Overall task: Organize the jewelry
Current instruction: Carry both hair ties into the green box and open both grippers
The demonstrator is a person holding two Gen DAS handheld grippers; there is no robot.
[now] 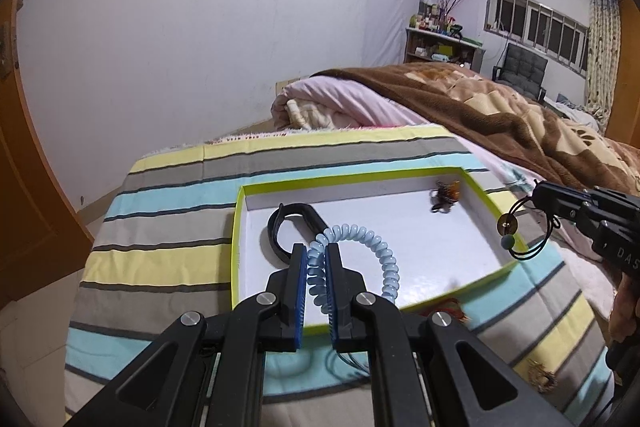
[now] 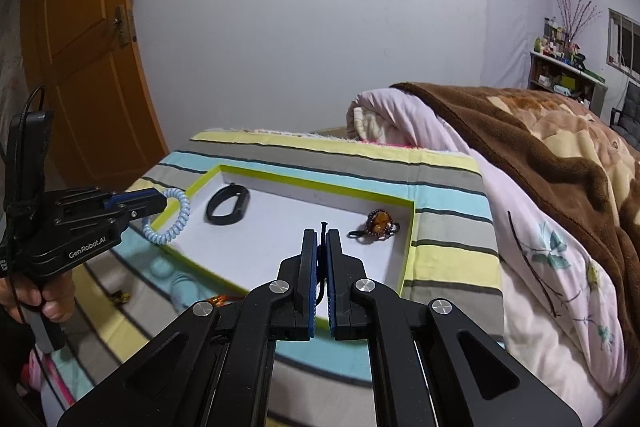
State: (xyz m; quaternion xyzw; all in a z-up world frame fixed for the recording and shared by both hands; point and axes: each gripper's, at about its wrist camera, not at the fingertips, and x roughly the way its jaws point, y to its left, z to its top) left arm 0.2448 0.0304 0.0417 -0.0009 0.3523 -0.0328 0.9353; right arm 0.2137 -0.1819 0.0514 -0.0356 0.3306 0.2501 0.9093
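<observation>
A shallow white tray with a lime-green rim [image 1: 486, 193] [image 2: 408, 247] lies on a striped cloth. Inside it rest a black band [image 1: 280, 227] [image 2: 228, 205] and an amber beaded brooch [image 1: 444, 197] [image 2: 378, 225]. My left gripper [image 1: 318, 255] [image 2: 162, 203] is shut on a pale blue spiral hair tie [image 1: 384, 255] [image 2: 176, 217], hanging above the tray's near left part. My right gripper [image 2: 321, 239] [image 1: 538, 197] is shut on a thin black cord [image 2: 322, 227] with a brass disc and a blue bead [image 1: 507, 231], beside the tray's right rim.
The striped cloth [image 1: 172, 227] covers a raised surface against a bed with a pink quilt [image 2: 540, 247] and brown blanket [image 2: 540, 155]. Small orange and gold trinkets [image 1: 540, 377] [image 2: 120, 297] lie on the cloth near the tray's front edge. A person's hand [image 2: 48, 301] grips the left handle. A wooden door [image 2: 88, 47] stands left.
</observation>
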